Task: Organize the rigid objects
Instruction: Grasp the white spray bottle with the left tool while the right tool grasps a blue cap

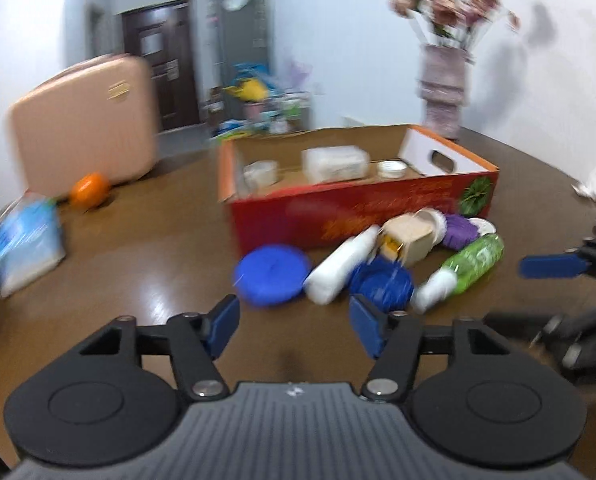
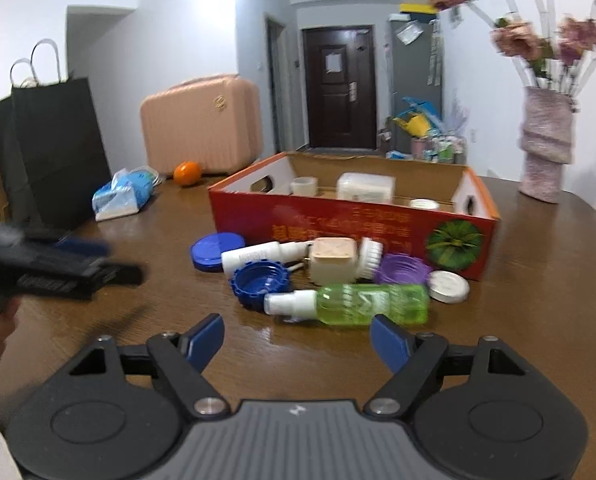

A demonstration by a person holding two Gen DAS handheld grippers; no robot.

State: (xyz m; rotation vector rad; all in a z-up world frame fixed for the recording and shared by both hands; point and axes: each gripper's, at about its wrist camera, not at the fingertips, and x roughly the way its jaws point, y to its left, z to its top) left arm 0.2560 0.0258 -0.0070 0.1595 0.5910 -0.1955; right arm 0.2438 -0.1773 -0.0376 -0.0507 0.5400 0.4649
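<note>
1. Two claws, both empty: your left claw point(image 1: 294, 330) and right claw point(image 2: 298, 346) hang with jaws spread wide, above the tabletop point(image 2: 537, 300) and short of the pile.
2. Loose items lie on the tabletop against the near wall of the red box point(image 2: 349, 228): a green bottle point(image 2: 371, 304), white bottle point(image 2: 258, 258), two blue lids point(image 2: 216, 250), a beige box point(image 2: 333, 266), purple cap point(image 2: 403, 268) and white lid point(image 2: 447, 286).
3. Three items already sit inside the box, so you appear mid-task, approaching the next pick.
4. Your right claw faces the green bottle; I judge it the next target. Straddle its body, close, lift clear of the box wall.
</note>
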